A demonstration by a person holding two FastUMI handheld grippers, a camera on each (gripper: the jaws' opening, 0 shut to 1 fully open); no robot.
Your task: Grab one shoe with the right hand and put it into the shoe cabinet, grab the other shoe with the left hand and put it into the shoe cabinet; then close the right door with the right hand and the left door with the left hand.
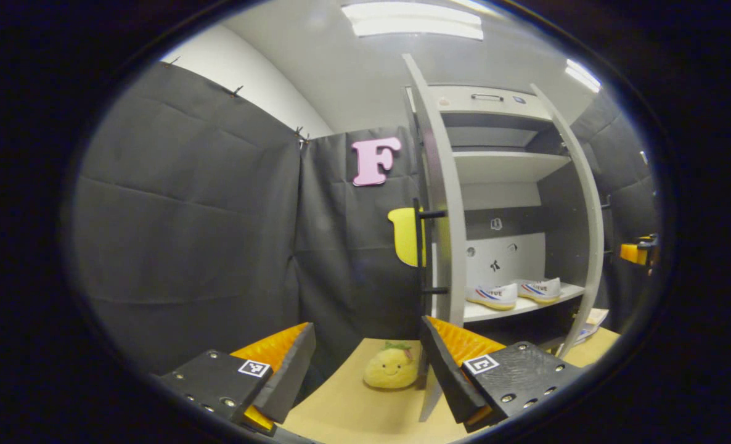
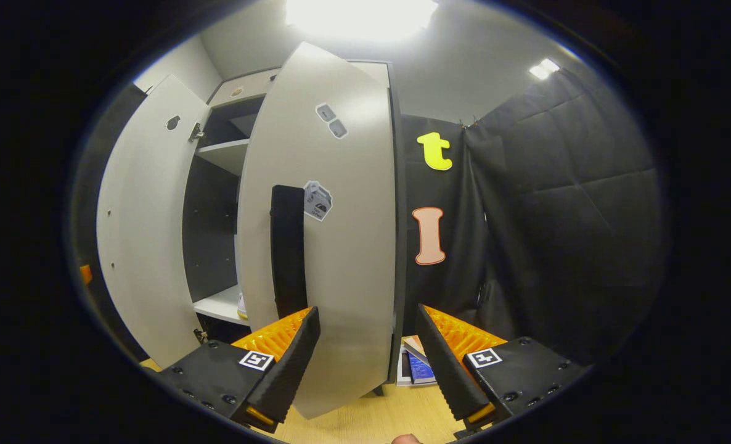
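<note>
In the left gripper view the shoe cabinet [image 1: 507, 166] stands open. Two white shoes [image 1: 492, 296] [image 1: 539, 288] sit side by side on its lower shelf. The left door [image 1: 442, 203] is edge-on ahead, with its black handle [image 1: 418, 246] facing left. My left gripper [image 1: 365, 370] is open and empty, low in front of that door's edge. In the right gripper view the right door [image 2: 334, 246] is close ahead, outer face toward me, with its black handle [image 2: 287, 246] just above my left fingertip. My right gripper [image 2: 368, 364] is open with nothing in it.
A yellow plush toy [image 1: 391, 367] sits on the wooden table [image 1: 353, 413] by the left door's foot. Books [image 2: 418, 367] lie on the table to the right of the cabinet. The left door [image 2: 147, 234] stands wide open. Black cloth walls surround the booth.
</note>
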